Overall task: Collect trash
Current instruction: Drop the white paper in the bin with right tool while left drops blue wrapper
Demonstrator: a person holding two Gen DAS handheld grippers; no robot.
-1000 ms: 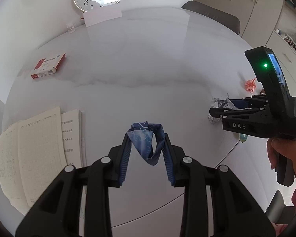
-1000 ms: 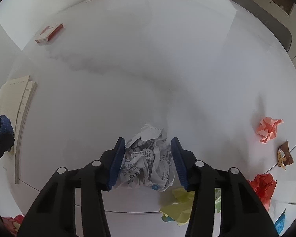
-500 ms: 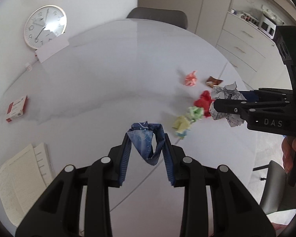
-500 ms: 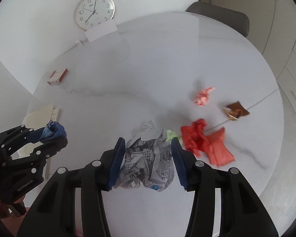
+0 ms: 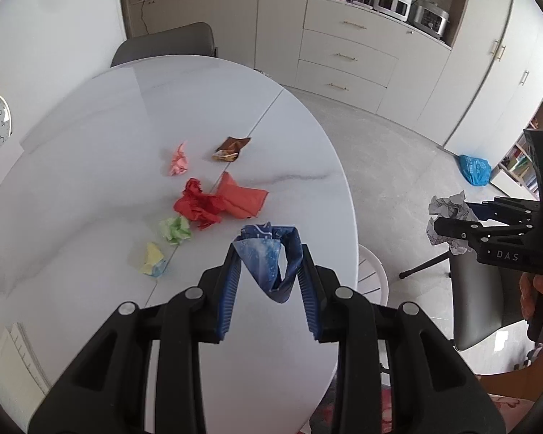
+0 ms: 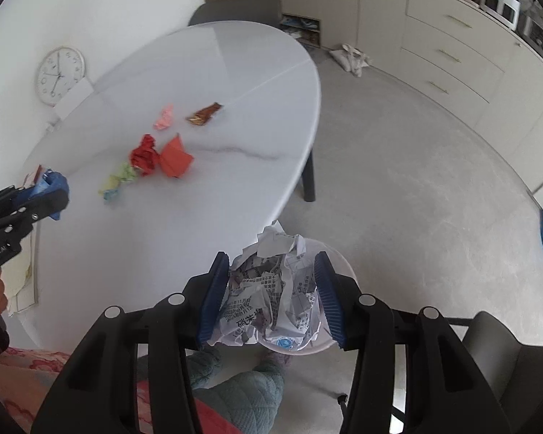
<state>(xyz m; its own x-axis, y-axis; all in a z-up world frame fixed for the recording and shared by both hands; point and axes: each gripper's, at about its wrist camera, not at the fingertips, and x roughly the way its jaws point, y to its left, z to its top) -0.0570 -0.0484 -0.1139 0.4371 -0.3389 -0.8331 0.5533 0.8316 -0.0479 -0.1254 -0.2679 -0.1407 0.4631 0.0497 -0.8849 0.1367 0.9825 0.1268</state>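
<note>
My left gripper [image 5: 269,253] is shut on a blue wrapper [image 5: 271,256] and holds it above the white round table [image 5: 90,126] near its right edge. My right gripper [image 6: 273,275] is shut on a crumpled newspaper ball [image 6: 271,289] and holds it off the table, right above a white waste bin [image 6: 329,253] on the floor. The bin's rim also shows in the left wrist view [image 5: 373,271]. The right gripper with the newspaper ball [image 5: 445,224] shows at the right of the left wrist view.
On the table lie red crumpled paper [image 5: 199,206], an orange-red packet [image 5: 244,197], a pink scrap [image 5: 179,159], a brown wrapper [image 5: 231,146], a green ball [image 5: 175,229] and a yellow scrap [image 5: 152,258]. Grey chairs [image 5: 170,45] and cabinets [image 5: 347,58] stand around.
Both grippers have swung right with their loads. The right gripper moved off the table edge to above the white bin. The left gripper moved toward the table's right edge.
</note>
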